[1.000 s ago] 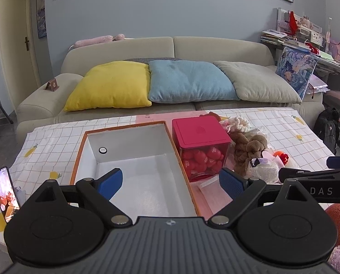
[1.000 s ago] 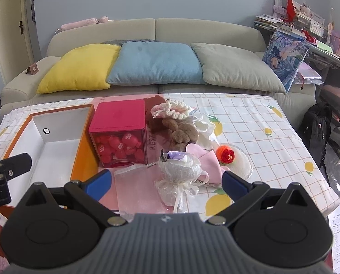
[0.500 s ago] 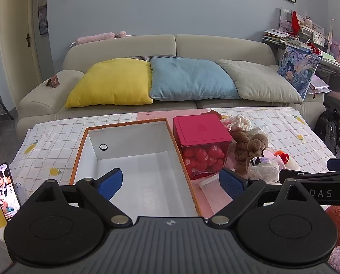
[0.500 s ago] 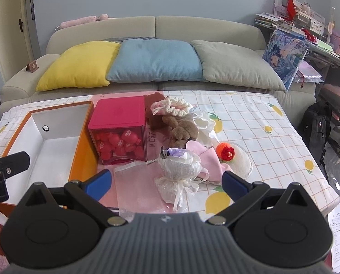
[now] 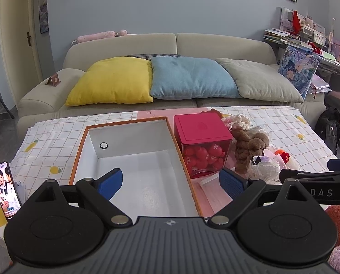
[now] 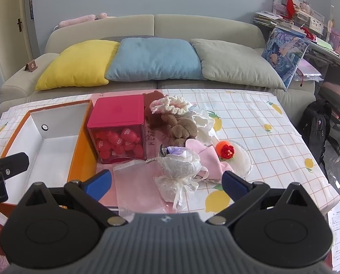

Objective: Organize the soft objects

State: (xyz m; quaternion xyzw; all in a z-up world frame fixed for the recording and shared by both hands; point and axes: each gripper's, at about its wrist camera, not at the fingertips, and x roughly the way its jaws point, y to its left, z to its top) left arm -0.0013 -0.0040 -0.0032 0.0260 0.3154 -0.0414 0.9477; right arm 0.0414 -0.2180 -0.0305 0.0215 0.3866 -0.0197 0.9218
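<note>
An orange-rimmed white box [image 5: 135,159] [image 6: 48,146] lies open and empty on the checked table. To its right stands a red-lidded clear cube [image 5: 202,134] [image 6: 118,127] of red toys. Soft things cluster beside it: a brown plush [image 6: 181,129] [image 5: 250,143], a pink-and-cream crochet piece [image 6: 170,104], a white mesh pouch [image 6: 181,166], a pink cloth [image 6: 206,155] and an orange-red knitted ball [image 6: 226,151]. My left gripper [image 5: 170,180] is open above the box's near end. My right gripper [image 6: 167,180] is open just short of the pouch, holding nothing.
A phone [image 5: 6,189] stands propped at the table's left edge. A clear pink bag [image 6: 135,182] lies flat before the cube. Behind the table is a sofa [image 6: 153,27] with yellow, blue and grey cushions. A backpack [image 6: 316,123] sits on the floor to the right.
Both grippers have risen and drawn back slightly, so the table sits a little lower in both views. Their jaws stay open. Nothing on the table has moved.
</note>
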